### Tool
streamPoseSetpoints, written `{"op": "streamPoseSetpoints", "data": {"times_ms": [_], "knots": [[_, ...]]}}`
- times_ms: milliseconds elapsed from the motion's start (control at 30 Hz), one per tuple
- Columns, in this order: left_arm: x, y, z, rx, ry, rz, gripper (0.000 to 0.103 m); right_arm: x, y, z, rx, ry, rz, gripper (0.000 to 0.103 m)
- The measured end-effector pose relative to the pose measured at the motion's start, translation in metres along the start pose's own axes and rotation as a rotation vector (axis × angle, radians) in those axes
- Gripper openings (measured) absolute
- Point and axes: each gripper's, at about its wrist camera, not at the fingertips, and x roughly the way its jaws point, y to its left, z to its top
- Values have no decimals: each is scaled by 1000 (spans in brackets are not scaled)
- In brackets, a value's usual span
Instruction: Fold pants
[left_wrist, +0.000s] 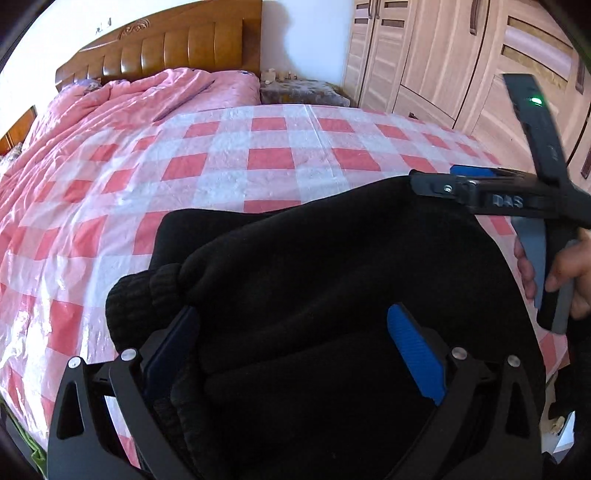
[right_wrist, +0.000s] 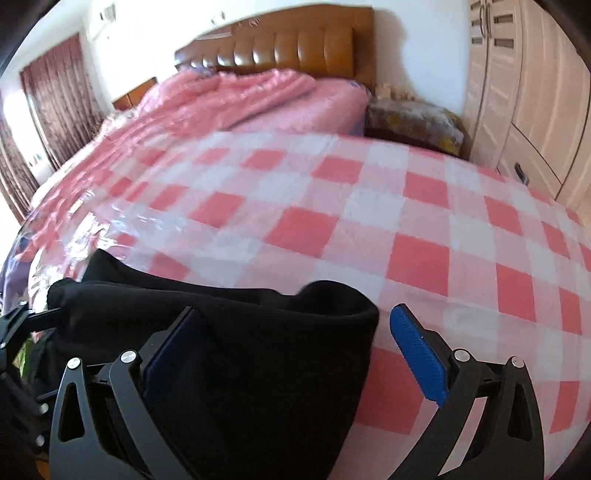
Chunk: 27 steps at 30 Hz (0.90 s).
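The black pants (left_wrist: 325, 280) lie bunched at the near edge of the bed's pink checked sheet (left_wrist: 236, 155). My left gripper (left_wrist: 295, 347) is open, its blue pads (left_wrist: 413, 350) wide apart with black fabric and a ribbed cuff (left_wrist: 147, 291) between them. My right gripper (left_wrist: 461, 177) shows in the left wrist view at the pants' far right edge, side on. In the right wrist view the right gripper (right_wrist: 295, 347) is open, the pants' edge (right_wrist: 258, 354) lying between its pads (right_wrist: 417, 354).
A rumpled pink quilt (left_wrist: 122, 107) covers the bed's far half, before a brown headboard (left_wrist: 166, 48). A draped nightstand (right_wrist: 413, 118) and a light wood wardrobe (left_wrist: 443, 62) stand on the right. Dark red curtains (right_wrist: 55, 96) hang at the left.
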Motion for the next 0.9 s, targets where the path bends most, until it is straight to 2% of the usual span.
{"op": "streamPoseSetpoints", "data": {"times_ms": [67, 167, 233, 300, 400, 500, 567, 667, 700, 767, 800, 900], "knots": [[0, -2, 1, 4, 4, 5, 101, 24, 5, -4, -80, 68, -63, 99], [4, -5, 5, 18, 10, 28, 101, 40, -16, -5, 13, 90, 28, 99], [4, -5, 4, 20, 9, 34, 101, 40, -17, -4, 19, 83, 34, 99], [5, -5, 4, 19, 7, 36, 101, 31, -13, -5, 2, 47, 5, 99], [4, -4, 3, 15, 5, 36, 101, -2, -12, -11, 44, -29, -47, 99], [6, -3, 3, 8, -2, 35, 101, -43, 3, -31, 23, -87, 14, 99], [7, -4, 3, 6, -6, 40, 101, -59, 24, -52, -82, -88, 4, 99], [9, -4, 3, 6, -5, 48, 101, -48, 38, -78, -161, -37, -48, 99], [10, -6, 3, 12, -2, 57, 101, -47, 30, -81, -110, -54, -13, 99], [11, -6, 3, 13, -3, 61, 101, -40, 16, -82, -24, -16, 61, 99], [11, -6, 4, 13, -2, 60, 101, -39, 14, -81, -21, -13, 75, 99], [11, -5, 4, 7, -1, 50, 101, -45, 18, -82, -19, -10, 46, 99]]}}
